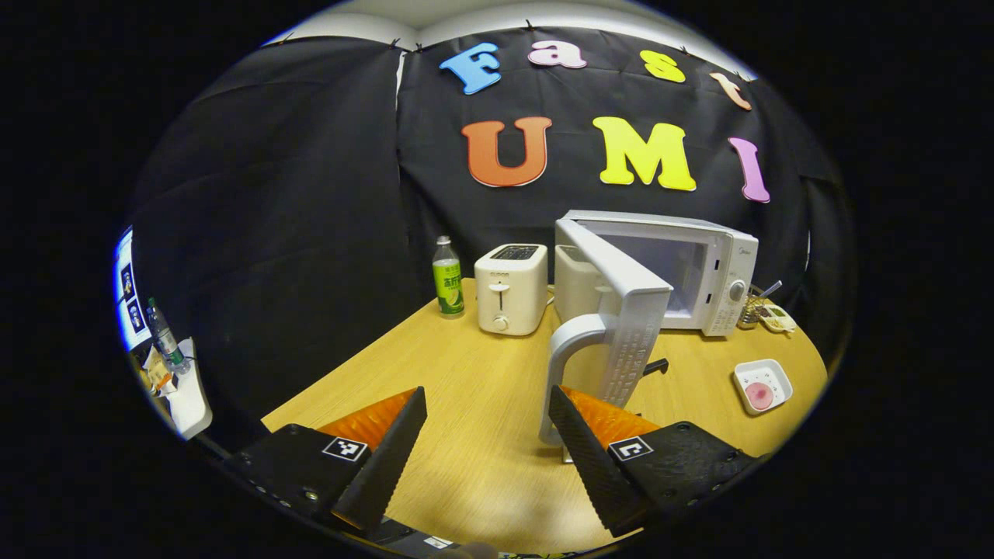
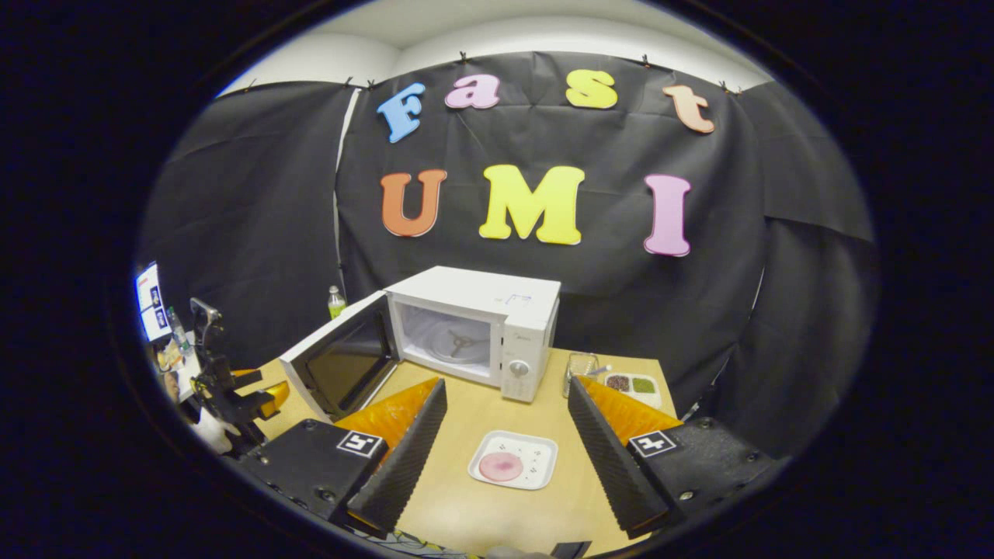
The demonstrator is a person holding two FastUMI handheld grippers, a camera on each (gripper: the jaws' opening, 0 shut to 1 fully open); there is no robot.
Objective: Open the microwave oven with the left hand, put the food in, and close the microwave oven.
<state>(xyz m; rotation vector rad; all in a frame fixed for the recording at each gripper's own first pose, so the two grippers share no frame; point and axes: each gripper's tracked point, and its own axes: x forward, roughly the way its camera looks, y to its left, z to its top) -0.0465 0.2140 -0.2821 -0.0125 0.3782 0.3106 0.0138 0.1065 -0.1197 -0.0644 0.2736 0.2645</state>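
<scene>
Both hand-held grippers spread wide, left (image 1: 485, 442), right (image 2: 505, 450) over food plate (image 2: 513, 460), microwave door (image 2: 340, 365) swung open

One microwave (image 1: 699, 272) (door open), one toaster (image 1: 510, 287), one green bottle (image 1: 447, 278), two trays (image 2: 513, 460) (image 2: 633, 386).

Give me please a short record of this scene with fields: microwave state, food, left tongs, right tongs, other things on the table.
microwave: white microwave on the wooden table, door swung open, cavity with nothing in it
food: pink round piece on a white square tray, on the table in front of the microwave
left tongs: open, holding nothing, near the door handle
right tongs: open, above the tray, not touching it
others: toaster, green bottle
</scene>
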